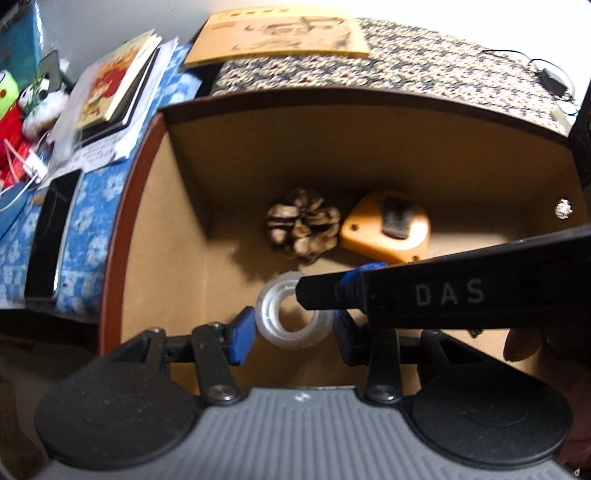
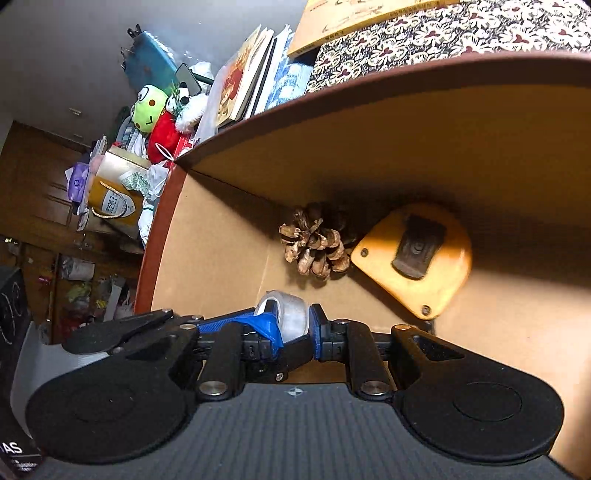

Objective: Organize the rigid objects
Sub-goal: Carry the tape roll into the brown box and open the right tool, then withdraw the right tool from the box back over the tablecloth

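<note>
A clear tape roll (image 1: pixel 271 314) (image 2: pixel 291 312) hangs low inside an open cardboard box (image 1: pixel 125 229) (image 2: pixel 155 254). My left gripper (image 1: pixel 292 323) is shut on it, blue pads pressing on the roll's two sides. My right gripper (image 1: pixel 325 288) (image 2: pixel 294 322) reaches in from the right and is shut across the roll's flat faces. The left gripper's blue finger (image 2: pixel 236 325) crosses in front of the right one. On the box floor behind lie a pine cone (image 1: pixel 303 230) (image 2: pixel 314 243) and a yellow tape measure (image 1: pixel 388 227) (image 2: pixel 417 258), touching each other.
Left of the box are stacked books (image 1: pixel 110 85), a dark phone (image 1: pixel 51 236) and plush toys (image 2: pixel 151 110). A brown book (image 1: pixel 277 33) lies on a patterned cloth (image 1: pixel 406 62) behind the box. A thumb (image 1: pixel 521 343) shows at the right gripper's body.
</note>
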